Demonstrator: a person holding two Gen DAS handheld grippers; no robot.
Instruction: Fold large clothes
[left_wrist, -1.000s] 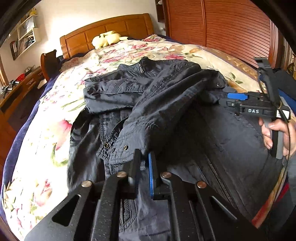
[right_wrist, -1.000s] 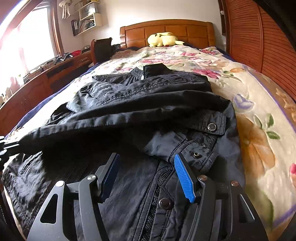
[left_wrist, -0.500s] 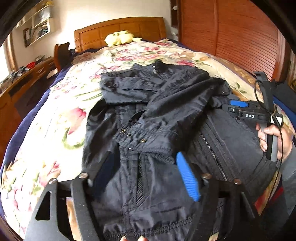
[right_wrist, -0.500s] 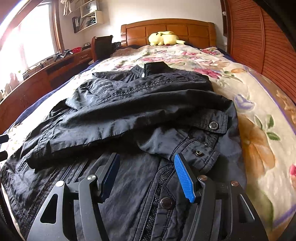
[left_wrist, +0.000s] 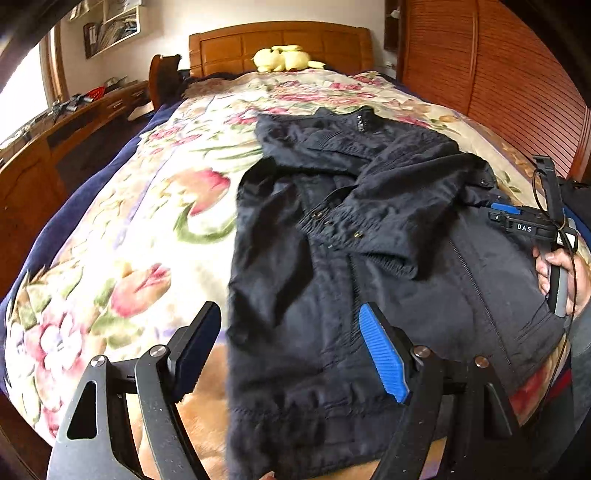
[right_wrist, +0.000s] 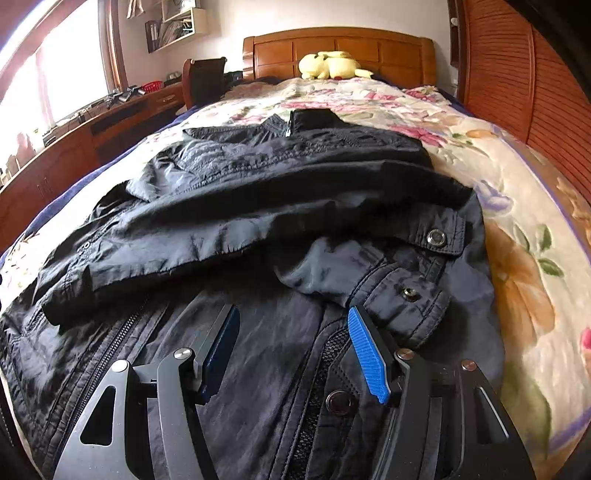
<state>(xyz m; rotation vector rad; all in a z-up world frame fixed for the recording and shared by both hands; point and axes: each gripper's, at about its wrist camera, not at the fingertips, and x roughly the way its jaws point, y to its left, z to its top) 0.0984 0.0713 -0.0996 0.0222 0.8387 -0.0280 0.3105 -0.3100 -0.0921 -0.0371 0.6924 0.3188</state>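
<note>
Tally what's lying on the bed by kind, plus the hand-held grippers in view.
Jacket: 1
Plush toy: 1
Hand-held grippers: 2, left and right, both open, holding nothing
Total: 4

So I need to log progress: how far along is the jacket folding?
Done: both sleeves lie folded across the dark jacket on the floral bedspread. In hand: nothing; the left gripper and right gripper are open over the hem. Left: folding the body up from hem towards collar.
</note>
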